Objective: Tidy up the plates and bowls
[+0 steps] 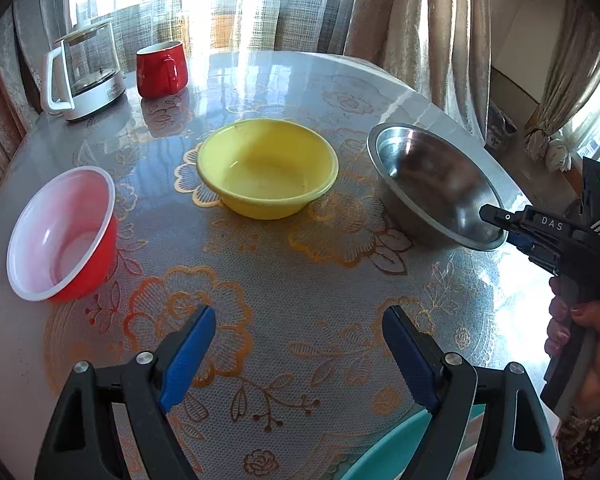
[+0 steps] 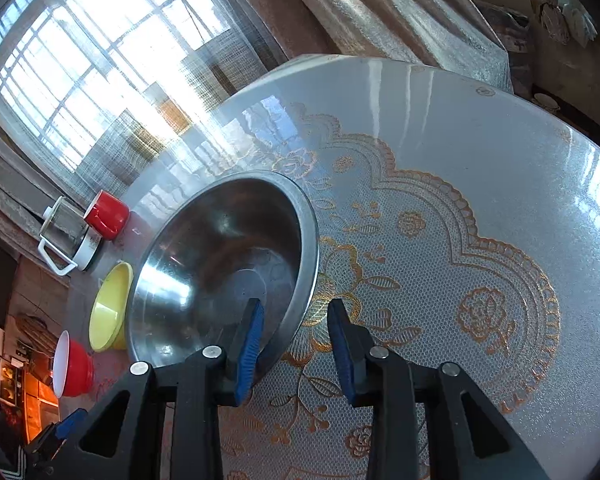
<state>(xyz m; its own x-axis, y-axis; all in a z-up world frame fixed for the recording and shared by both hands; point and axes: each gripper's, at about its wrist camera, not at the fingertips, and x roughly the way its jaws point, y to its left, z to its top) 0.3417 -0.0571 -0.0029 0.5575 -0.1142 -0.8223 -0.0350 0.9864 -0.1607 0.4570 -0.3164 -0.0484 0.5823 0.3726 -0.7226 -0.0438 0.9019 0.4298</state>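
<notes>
Right gripper (image 2: pixel 296 344) straddled the near rim of the steel bowl (image 2: pixel 220 264), one pad inside, the other outside and apart from the wall; jaws partly open, no grip yet. The bowl sat on the table (image 2: pixel 480 184), right of the yellow bowl (image 1: pixel 267 168) and red bowl (image 1: pixel 62 232). Left gripper (image 1: pixel 300 356) hung wide open and empty above the cloth. Judgement: seat the rim deeper between the pads before closing, then lift level; thin steel may slip.
</notes>
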